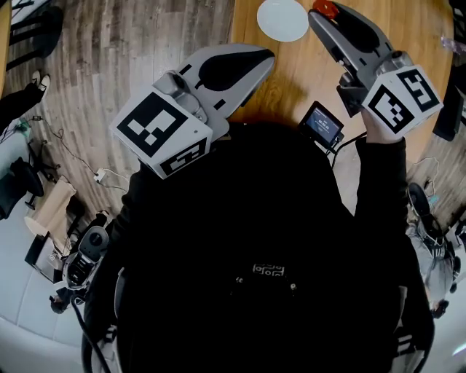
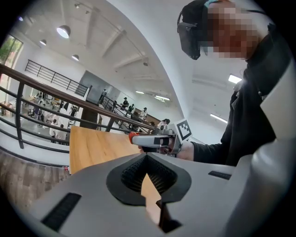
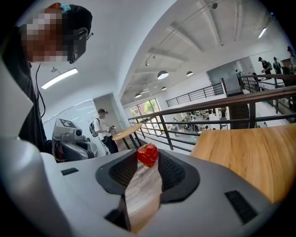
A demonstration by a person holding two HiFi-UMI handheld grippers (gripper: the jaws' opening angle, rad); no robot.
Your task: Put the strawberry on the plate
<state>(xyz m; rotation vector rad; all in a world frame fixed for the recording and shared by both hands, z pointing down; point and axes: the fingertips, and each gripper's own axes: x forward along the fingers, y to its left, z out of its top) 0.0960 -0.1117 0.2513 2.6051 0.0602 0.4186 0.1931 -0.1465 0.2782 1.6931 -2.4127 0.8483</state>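
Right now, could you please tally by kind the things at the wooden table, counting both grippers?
Grippers: 2, the left gripper and the right gripper
Strawberry: 1, between the right gripper's jaws
White plate: 1
Small screen device: 1
Total: 5
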